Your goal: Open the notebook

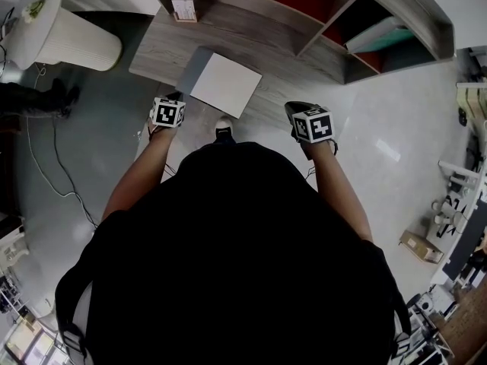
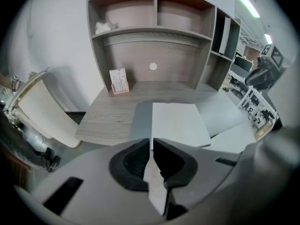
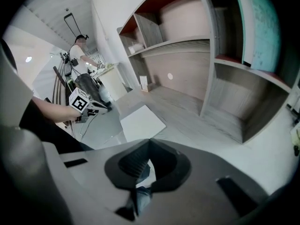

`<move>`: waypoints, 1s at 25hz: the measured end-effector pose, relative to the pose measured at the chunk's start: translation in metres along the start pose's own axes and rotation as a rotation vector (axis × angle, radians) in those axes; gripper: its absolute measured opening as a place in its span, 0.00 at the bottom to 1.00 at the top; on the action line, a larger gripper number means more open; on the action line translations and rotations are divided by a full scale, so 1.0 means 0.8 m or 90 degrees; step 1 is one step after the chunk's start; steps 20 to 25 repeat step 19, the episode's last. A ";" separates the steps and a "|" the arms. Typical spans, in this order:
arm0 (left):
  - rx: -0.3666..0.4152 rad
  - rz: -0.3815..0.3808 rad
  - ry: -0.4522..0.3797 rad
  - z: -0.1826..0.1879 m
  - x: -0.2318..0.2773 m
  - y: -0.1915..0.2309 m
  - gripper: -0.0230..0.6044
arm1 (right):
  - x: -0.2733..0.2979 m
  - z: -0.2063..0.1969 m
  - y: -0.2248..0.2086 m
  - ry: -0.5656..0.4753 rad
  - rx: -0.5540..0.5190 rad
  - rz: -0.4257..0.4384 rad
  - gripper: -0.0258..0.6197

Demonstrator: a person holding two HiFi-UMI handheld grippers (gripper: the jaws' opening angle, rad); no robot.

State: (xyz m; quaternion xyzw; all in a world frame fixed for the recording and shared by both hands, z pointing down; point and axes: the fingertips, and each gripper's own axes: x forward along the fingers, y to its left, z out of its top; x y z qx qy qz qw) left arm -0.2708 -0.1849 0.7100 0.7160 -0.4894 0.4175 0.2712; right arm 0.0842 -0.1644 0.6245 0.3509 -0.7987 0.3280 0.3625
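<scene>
The notebook (image 1: 227,84) lies closed on the wooden desk (image 1: 274,105), white cover up, with a grey band along its left side. It also shows in the left gripper view, where the notebook (image 2: 180,123) is just beyond the jaws, and in the right gripper view, where the notebook (image 3: 142,122) lies further off. My left gripper (image 1: 173,97) hovers off the desk's front edge, close to the notebook's near left corner, shut and holding nothing. My right gripper (image 1: 298,110) hangs to the right of the notebook, apart from it, its jaw tips together and nothing between them.
A small card stand (image 1: 183,10) sits at the desk's back left. Shelves (image 1: 365,21) rise behind and to the right of the desk. A white ribbed chair (image 1: 61,36) stands on the left, with cables (image 1: 53,166) on the floor. A person (image 3: 79,50) stands far off.
</scene>
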 end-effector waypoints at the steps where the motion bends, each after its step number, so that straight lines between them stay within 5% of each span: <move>1: -0.003 -0.004 -0.005 0.003 -0.002 -0.005 0.09 | -0.004 0.000 -0.002 -0.003 0.001 -0.003 0.04; 25: -0.032 -0.020 -0.023 -0.033 -0.030 -0.069 0.09 | -0.046 -0.046 -0.004 -0.016 -0.006 -0.025 0.04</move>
